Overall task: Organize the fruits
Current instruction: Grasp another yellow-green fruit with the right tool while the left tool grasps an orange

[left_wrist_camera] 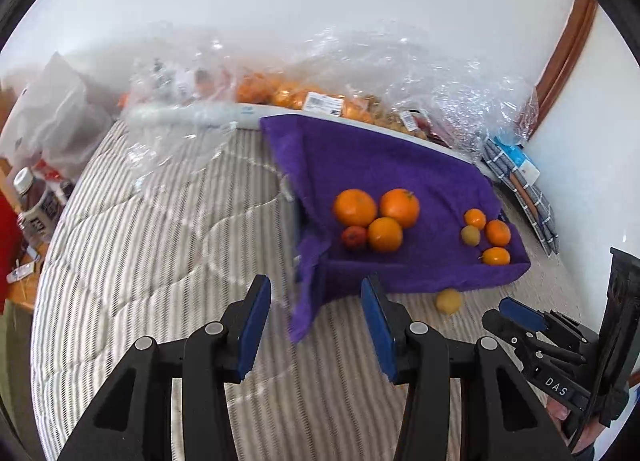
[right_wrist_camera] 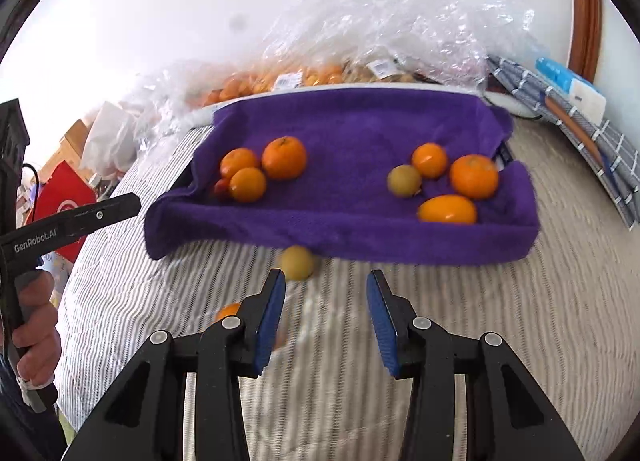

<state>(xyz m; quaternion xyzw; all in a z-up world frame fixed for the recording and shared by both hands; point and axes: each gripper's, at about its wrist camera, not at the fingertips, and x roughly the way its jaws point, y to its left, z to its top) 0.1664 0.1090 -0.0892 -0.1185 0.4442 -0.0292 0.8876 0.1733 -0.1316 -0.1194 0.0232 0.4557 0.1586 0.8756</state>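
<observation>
A purple towel (left_wrist_camera: 380, 157) lines a shallow tray (right_wrist_camera: 352, 221) on the striped bedspread. On its left lie three oranges (left_wrist_camera: 376, 213) and a small red fruit (left_wrist_camera: 354, 237). On its right lie three smaller oranges (right_wrist_camera: 474, 177) and a greenish fruit (right_wrist_camera: 404, 180). A yellow-green fruit (right_wrist_camera: 297, 262) rests on the bedspread against the tray's front, just past my right gripper (right_wrist_camera: 326, 281), which is open and holds nothing. A small orange (right_wrist_camera: 228, 311) shows behind its left finger. My left gripper (left_wrist_camera: 316, 293) is open and empty before the tray's left corner.
Clear plastic bags of oranges (left_wrist_camera: 280, 93) pile up behind the tray against the wall. Folded checked cloths (right_wrist_camera: 580, 133) lie at the right. A bottle (left_wrist_camera: 34, 201) and white bag (left_wrist_camera: 52, 113) stand at the left. A hand (right_wrist_camera: 36, 325) holds the left gripper's handle.
</observation>
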